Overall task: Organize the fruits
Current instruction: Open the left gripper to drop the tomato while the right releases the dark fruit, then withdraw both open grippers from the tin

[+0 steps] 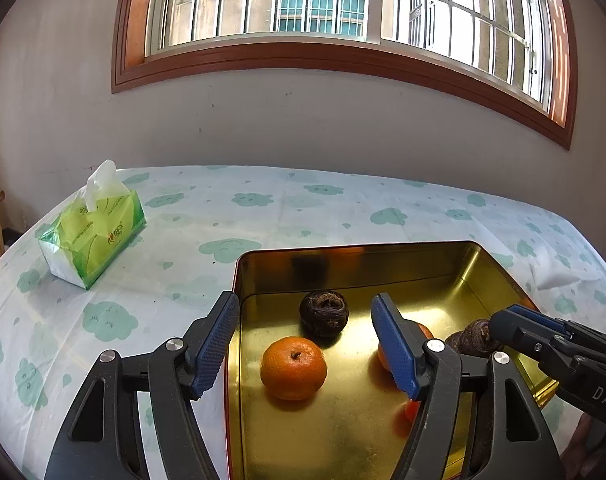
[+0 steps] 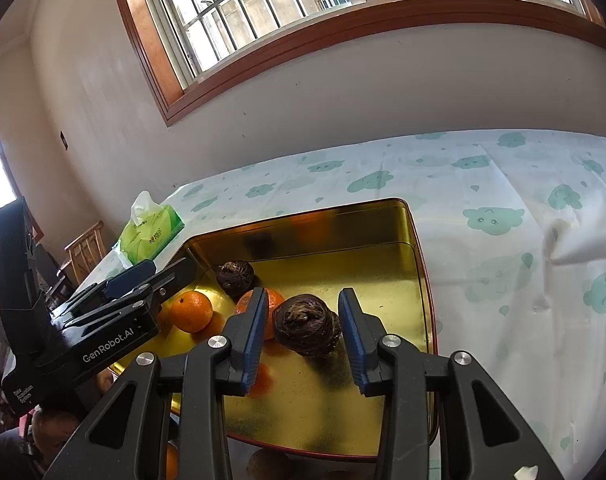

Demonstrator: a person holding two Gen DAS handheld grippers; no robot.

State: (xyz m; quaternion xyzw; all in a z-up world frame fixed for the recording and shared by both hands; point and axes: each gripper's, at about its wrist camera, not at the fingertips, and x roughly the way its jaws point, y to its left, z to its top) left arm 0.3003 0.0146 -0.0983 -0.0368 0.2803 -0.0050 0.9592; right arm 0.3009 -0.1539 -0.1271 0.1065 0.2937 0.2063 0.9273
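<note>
Our left gripper point(image 1: 305, 344) hangs with jaws wide around the loose orange point(image 1: 293, 368) in the gold tin point(image 1: 443, 264), and our right gripper point(image 2: 303, 334), jaws narrowly parted around the dark fruit point(image 2: 306, 325), could nudge either rolling.

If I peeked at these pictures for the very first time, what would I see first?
The shiny gold tin tray on the cloud-patterned tablecloth, holding bright tangerines and dark brown wrinkly fruits. Then the blue-padded left gripper, open above the front tangerine, and the green tissue pack at far left.
</note>
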